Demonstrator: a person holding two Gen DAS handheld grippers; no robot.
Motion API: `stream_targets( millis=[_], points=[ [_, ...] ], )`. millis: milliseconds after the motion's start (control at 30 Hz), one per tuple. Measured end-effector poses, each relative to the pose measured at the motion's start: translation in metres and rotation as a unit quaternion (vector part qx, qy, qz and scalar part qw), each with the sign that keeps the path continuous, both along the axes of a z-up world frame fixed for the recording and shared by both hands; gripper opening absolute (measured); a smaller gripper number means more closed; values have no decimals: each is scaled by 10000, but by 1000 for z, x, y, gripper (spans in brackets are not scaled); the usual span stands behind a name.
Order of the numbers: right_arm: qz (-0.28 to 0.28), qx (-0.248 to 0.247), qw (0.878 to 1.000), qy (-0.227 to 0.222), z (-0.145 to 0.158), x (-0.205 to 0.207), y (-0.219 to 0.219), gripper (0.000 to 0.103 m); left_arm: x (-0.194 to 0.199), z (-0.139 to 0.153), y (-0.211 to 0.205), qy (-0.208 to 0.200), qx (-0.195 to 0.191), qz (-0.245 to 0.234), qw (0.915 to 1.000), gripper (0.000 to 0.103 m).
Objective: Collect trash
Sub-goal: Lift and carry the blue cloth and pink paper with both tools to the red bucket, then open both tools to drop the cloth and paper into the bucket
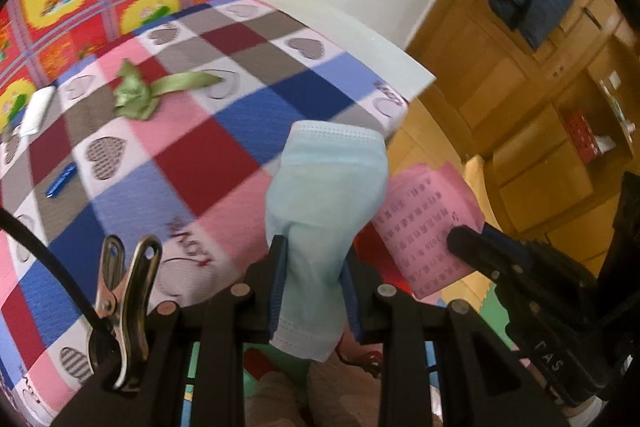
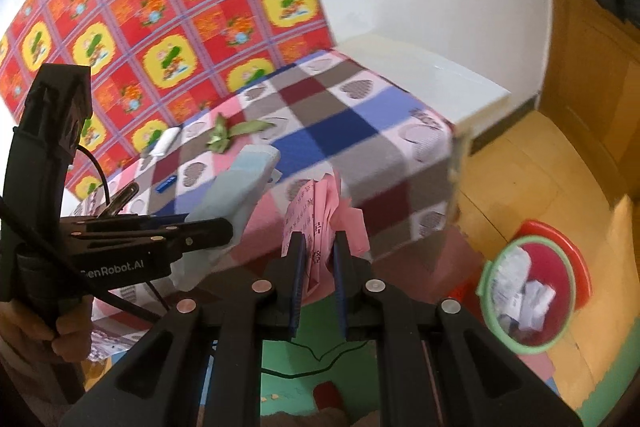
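Left tongs clamped, right tongs clamped, side by side

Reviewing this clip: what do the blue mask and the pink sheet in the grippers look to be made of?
Blue mask: likely soft, matte non-woven fabric; stitched hem, limp folds. Pink sheet: thin matte paper, apparently; printed black characters, sharp creases.

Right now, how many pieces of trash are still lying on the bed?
3 that I can see: a green ribbon, a white wad near the wall, and a small blue thing. More may be hidden.
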State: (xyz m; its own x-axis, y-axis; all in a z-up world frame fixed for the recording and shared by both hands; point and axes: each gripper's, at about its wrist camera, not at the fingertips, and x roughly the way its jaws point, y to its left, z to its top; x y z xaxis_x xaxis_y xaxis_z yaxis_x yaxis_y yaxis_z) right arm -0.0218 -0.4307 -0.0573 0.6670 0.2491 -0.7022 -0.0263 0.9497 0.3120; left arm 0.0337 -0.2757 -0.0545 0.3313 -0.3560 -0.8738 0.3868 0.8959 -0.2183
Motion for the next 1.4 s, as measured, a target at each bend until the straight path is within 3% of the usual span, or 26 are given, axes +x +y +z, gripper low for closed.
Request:
stream_targets(
  millis=[533,833,1033,1400],
  points=[
    [-966,34,9947,341,-27,-40,-101,14,-11,-24,-114,301,1,-1020,9943,26],
    [-1448,-104,9876,595,-52,-56,-161,14,-19,-47,-183,429,-6,-1598,9862,27],
    [-1599,-217,9841,744,-72,-61,-188,14,-24,-71,-226,535,26,-1930,9797,27],
    [-1772,-231,9771,1154,-128,-62,-222,14,-28,-139,-289,897,314,-2299,9686,27]
  ],
)
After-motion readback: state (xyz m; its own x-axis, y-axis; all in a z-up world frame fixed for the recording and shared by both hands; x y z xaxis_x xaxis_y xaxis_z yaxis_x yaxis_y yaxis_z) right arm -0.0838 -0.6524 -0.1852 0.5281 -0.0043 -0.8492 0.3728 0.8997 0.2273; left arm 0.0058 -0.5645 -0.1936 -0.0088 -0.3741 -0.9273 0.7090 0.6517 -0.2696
